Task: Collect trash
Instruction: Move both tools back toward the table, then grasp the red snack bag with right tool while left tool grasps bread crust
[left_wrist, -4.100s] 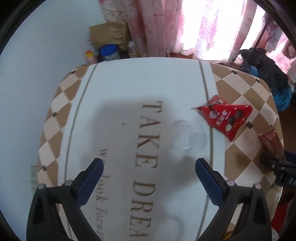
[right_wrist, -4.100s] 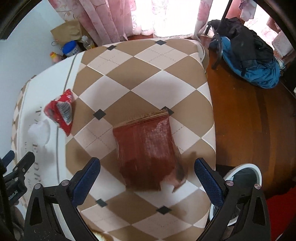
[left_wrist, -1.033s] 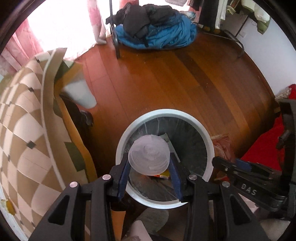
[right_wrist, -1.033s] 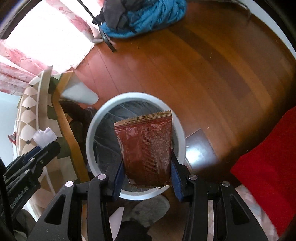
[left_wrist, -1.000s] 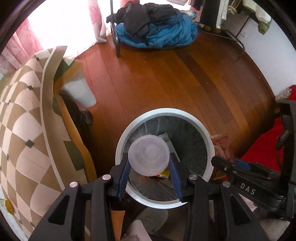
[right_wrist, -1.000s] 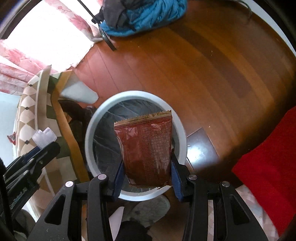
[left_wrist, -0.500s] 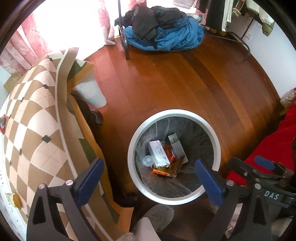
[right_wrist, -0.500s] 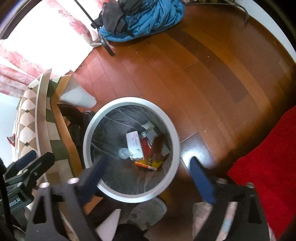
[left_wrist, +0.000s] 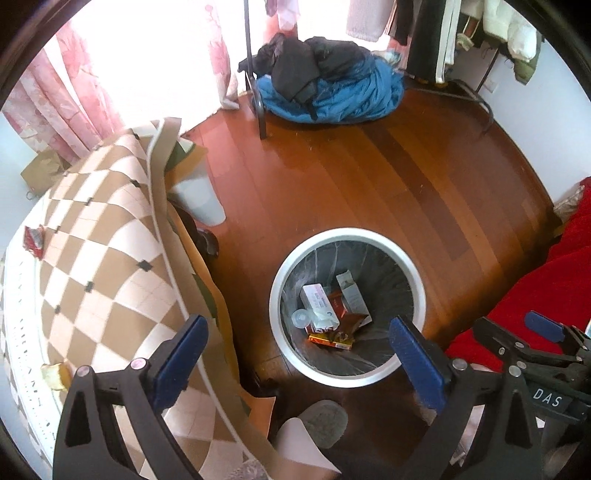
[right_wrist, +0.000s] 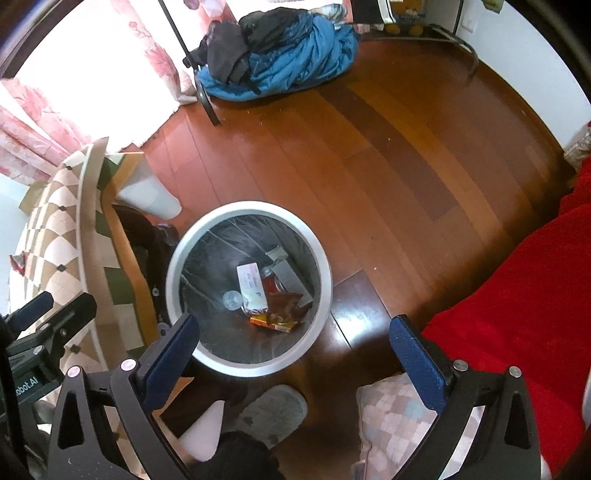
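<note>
A round white-rimmed trash bin (left_wrist: 413, 275) with a dark liner stands on the wooden floor; it also shows in the right wrist view (right_wrist: 325, 269). Inside lie a clear plastic cup (left_wrist: 301, 317), a dark red wrapper (left_wrist: 352, 321), boxes and other packets. My left gripper (left_wrist: 299, 354) is open and empty above the bin's near rim. My right gripper (right_wrist: 295, 350) is open and empty, also above the bin's near edge. A red snack bag (left_wrist: 33, 240) lies on the checkered table at far left.
The checkered tablecloth table (left_wrist: 92, 266) is at left, with a food scrap (left_wrist: 55, 374) near its front. A blue and black clothes pile (left_wrist: 328, 88) lies by a rack at the back. A red cloth (right_wrist: 517, 295) is at right. A slippered foot (right_wrist: 273, 410) is below.
Both grippers opened over the bin: the clear cup dropped from the left one and the dark red wrapper from the right. Both now lie in the bin, and the grippers have risen.
</note>
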